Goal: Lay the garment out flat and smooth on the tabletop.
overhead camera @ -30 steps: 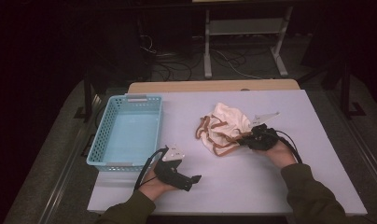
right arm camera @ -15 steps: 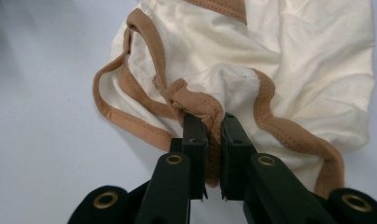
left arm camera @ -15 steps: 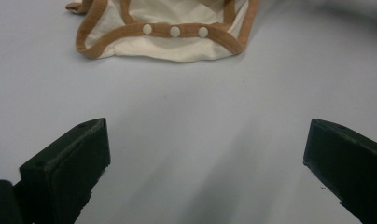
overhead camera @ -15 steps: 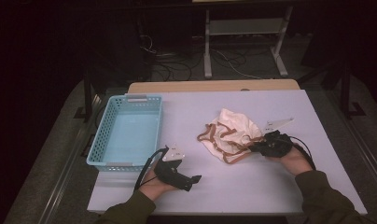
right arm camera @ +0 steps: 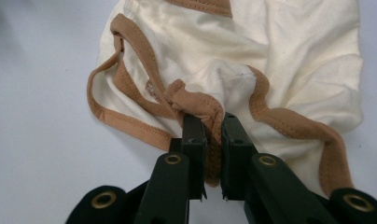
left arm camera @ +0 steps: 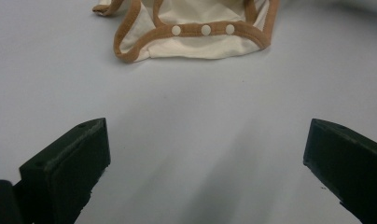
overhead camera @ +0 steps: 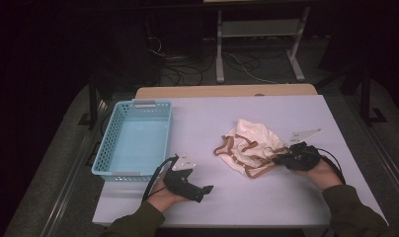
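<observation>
Right claw (right arm camera: 210, 135) on garment (right arm camera: 252, 56), basket (overhead camera: 136, 140) apart

The table (overhead camera: 247, 113) is evenly lit from overhead; beyond it, from nine through three o'clock, the room falls dark. Shadows are soft, close views sharp.

**No readable writing in view**

No word, label, brand, number or sign can be read in any of the three views. The cream garment (right arm camera: 252, 56) with brown trim carries three plain white snaps and no print. The blue basket (overhead camera: 136, 140) and the table (overhead camera: 266, 197) are unmarked. The grey plates on the grippers are too small to tell any lettering.
</observation>
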Tool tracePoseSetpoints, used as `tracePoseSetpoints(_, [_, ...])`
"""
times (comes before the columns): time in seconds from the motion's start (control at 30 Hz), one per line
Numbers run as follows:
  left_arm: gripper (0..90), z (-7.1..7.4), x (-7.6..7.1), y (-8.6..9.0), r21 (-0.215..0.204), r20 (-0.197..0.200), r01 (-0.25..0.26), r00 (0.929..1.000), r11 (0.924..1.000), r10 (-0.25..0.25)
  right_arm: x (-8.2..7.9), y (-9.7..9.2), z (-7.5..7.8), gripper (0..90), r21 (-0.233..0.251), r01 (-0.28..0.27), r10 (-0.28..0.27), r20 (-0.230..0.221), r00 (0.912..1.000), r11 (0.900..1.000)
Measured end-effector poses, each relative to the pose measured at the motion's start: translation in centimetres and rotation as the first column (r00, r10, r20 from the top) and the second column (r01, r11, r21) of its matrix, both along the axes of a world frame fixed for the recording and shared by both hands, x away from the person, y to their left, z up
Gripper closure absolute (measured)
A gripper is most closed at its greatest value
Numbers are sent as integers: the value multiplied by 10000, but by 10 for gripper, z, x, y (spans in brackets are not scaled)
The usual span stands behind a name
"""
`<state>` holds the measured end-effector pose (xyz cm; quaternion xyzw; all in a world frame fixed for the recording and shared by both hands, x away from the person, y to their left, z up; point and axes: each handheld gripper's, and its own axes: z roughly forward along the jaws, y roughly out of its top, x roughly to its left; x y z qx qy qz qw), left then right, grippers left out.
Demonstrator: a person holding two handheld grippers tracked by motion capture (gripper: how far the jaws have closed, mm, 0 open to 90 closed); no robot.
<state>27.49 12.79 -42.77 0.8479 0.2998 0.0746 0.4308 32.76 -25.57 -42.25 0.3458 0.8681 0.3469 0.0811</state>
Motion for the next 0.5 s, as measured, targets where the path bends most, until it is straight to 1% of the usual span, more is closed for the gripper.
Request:
tracePoseSetpoints(0.07, [0,0,0,0,11,3,16,10000,10000,-16,0,0,1,763,93,65,-65,-10,10000,9999])
tracePoseSetpoints(0.1, [0,0,0,0,17,3,19,10000,10000,-19,-1,1,3,726,210,79,-78,-81,9999,9997])
tracePoseSetpoints(0.23, [0,0,0,0,8,-5,0,10000,10000,0,-4,3,10,602,423,174,-175,22,9998,9990])
tracePoseSetpoints(0.3, [0,0,0,0,20,27,43,10000,10000,-43,-7,4,14,564,493,207,-214,136,9997,9986])
tracePoseSetpoints(0.37, [0,0,0,0,29,27,48,10000,10000,-48,-11,6,18,562,702,145,-159,206,9997,9974])
tracePoseSetpoints(0.5, [0,1,0,0,65,32,59,10000,10000,-59,-18,15,22,570,905,-230,220,129,9997,9956])
